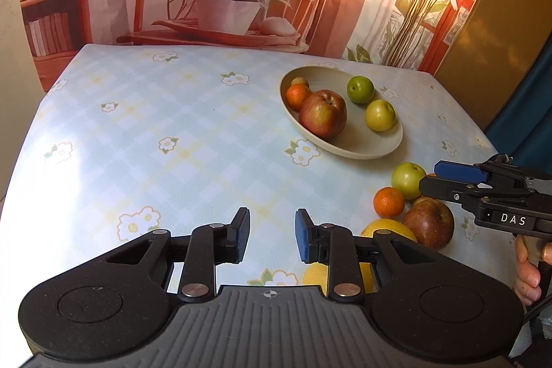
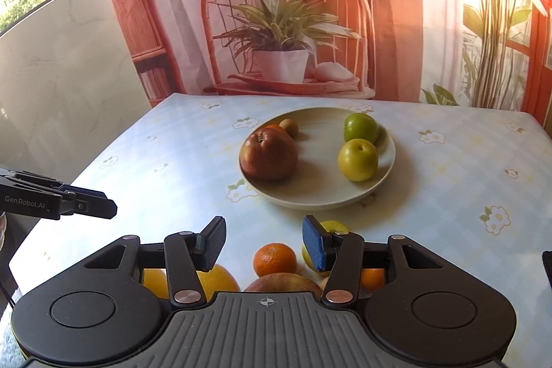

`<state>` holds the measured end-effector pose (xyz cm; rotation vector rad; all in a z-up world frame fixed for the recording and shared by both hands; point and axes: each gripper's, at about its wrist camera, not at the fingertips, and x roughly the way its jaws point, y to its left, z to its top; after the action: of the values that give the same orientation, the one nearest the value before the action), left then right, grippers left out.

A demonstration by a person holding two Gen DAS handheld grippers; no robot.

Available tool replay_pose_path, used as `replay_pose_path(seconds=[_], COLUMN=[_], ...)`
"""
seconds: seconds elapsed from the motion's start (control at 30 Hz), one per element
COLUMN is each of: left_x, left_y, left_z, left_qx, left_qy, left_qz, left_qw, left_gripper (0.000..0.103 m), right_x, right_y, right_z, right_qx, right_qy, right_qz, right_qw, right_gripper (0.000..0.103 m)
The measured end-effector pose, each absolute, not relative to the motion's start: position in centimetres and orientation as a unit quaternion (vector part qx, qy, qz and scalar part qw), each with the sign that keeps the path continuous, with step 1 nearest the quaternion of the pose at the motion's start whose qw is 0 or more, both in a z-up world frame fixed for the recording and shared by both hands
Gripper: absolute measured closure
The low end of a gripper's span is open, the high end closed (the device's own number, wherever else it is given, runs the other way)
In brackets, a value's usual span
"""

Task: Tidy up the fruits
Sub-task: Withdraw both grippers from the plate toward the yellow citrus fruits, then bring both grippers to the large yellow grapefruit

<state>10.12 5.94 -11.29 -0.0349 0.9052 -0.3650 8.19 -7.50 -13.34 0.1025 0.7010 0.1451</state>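
A floral tablecloth (image 1: 155, 126) covers the table. Nearest, both grippers hover spread and empty — the left gripper (image 1: 272, 235) over bare cloth, the right gripper (image 2: 264, 242) above the loose pile (image 1: 410, 212) of fruit. Farther back, the bowl (image 2: 388, 168) already holds five fruits — roughly half remain.

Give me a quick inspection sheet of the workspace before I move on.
Surface: table under a floral checked cloth.
Job's things: plate holds a red apple, two green fruits, an orange and a small brownish fruit; loose pile of fruit lies on the cloth near the plate.
Clutter: nothing seen.
Grippers: left gripper open, empty; right gripper open above the loose pile.
Cables: thin dark cord at left edge of right wrist view.
Surroundings: printed backdrop of chair and plant.
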Motion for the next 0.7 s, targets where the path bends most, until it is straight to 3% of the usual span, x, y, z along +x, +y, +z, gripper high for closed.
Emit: replay_pose_path(seconds=[0.7], left_x=[6.1], left_y=[4.8], left_z=[-12.4], left_qx=[-0.011], left_qy=[0.436], left_qz=[-0.192], left_qw=[0.879], left_gripper=[0.073], right_x=[2.8], right_y=[-2.9], right_z=[-14.4], right_qx=[0.02], right_qy=[0.383], right_qz=[0.128], right_qw=[0.915], right_gripper=[0.057])
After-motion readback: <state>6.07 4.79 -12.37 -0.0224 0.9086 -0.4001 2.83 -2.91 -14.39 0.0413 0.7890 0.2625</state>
